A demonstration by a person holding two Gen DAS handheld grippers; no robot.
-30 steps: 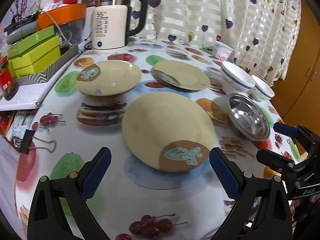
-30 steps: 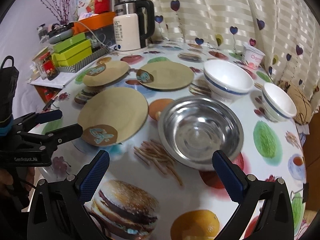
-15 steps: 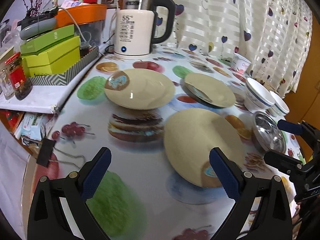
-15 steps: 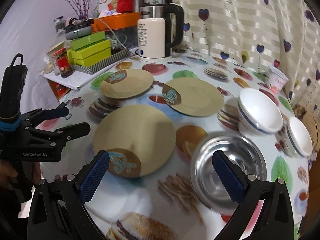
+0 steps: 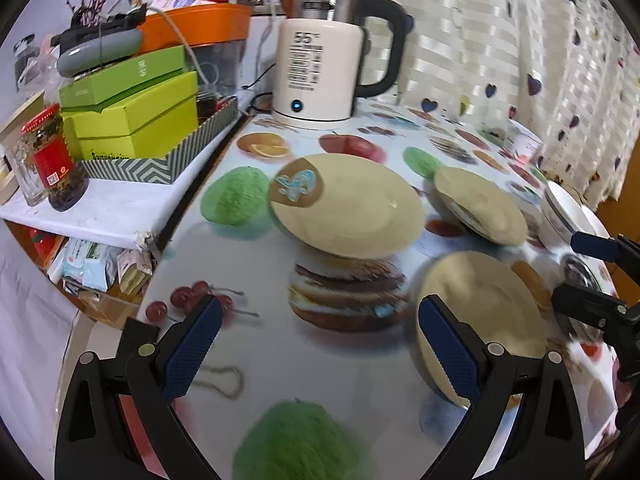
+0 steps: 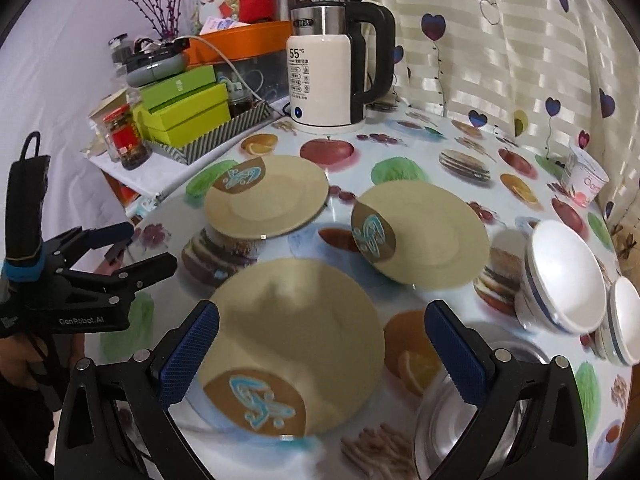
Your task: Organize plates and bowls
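Note:
Three beige plates with a brown patch and blue emblem lie on the fruit-print table: a near plate (image 6: 296, 344), a far-left plate (image 6: 268, 200) and a far-right plate (image 6: 424, 232). Two white blue-striped bowls (image 6: 564, 276) stand at the right. A steel bowl (image 6: 476, 404) sits partly behind my right finger. My right gripper (image 6: 322, 328) is open, its fingers on either side of the near plate in the right wrist view. My left gripper (image 5: 318, 328) is open and empty, left of the near plate (image 5: 484, 312), facing the far-left plate (image 5: 348, 208).
A white kettle (image 5: 320, 68) stands at the back. Green boxes (image 5: 132, 120) and a red-lidded jar (image 5: 56, 160) sit on a side shelf beyond the table's left edge. A binder clip (image 5: 224, 380) lies near my left gripper. A yoghurt cup (image 6: 584, 176) stands far right.
Both grippers swung left and stayed open. The left view went from centred on the near plate to the far-left plate. The right view went from the steel bowl to the near plate.

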